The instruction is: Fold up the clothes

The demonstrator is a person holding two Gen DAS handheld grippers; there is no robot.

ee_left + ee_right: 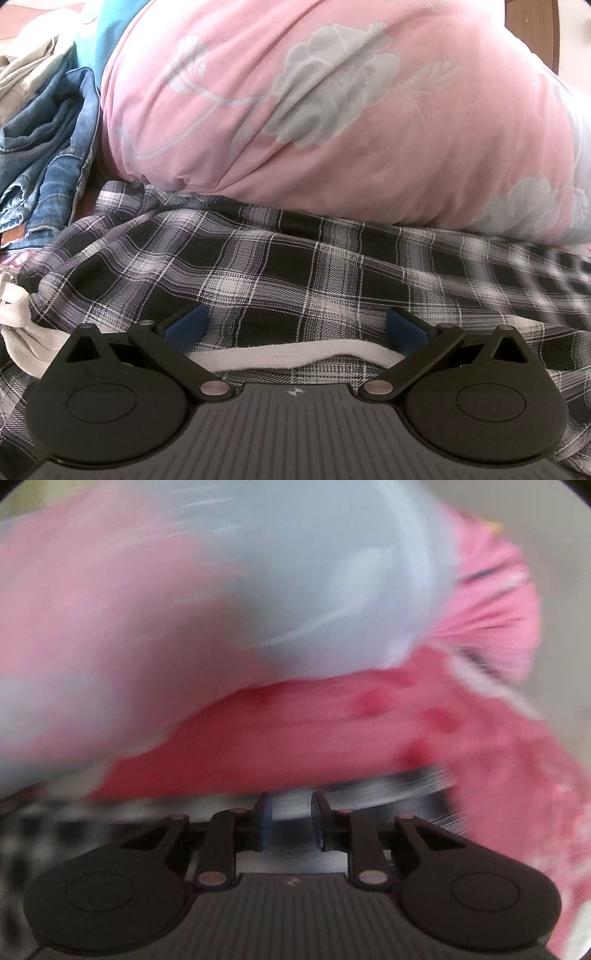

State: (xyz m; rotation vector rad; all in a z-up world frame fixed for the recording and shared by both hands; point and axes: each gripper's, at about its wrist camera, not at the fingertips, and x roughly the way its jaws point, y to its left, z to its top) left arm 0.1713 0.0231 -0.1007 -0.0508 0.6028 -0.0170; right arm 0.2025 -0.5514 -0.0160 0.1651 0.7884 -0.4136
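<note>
The left tongs stand spread over the plaid garment, gripping nothing; the garment lies on the bed, tucked under the pink quilt. The right tongs, slightly parted and empty, may snag the quilt.

Plaid shirt under left tool: woven cloth, matt, white ribbed trim. Ahead, pink duvet: smooth cotton. Far left, jeans: rough denim. Tool body matt ribbed black plastic, blue rubbery pads.
</note>
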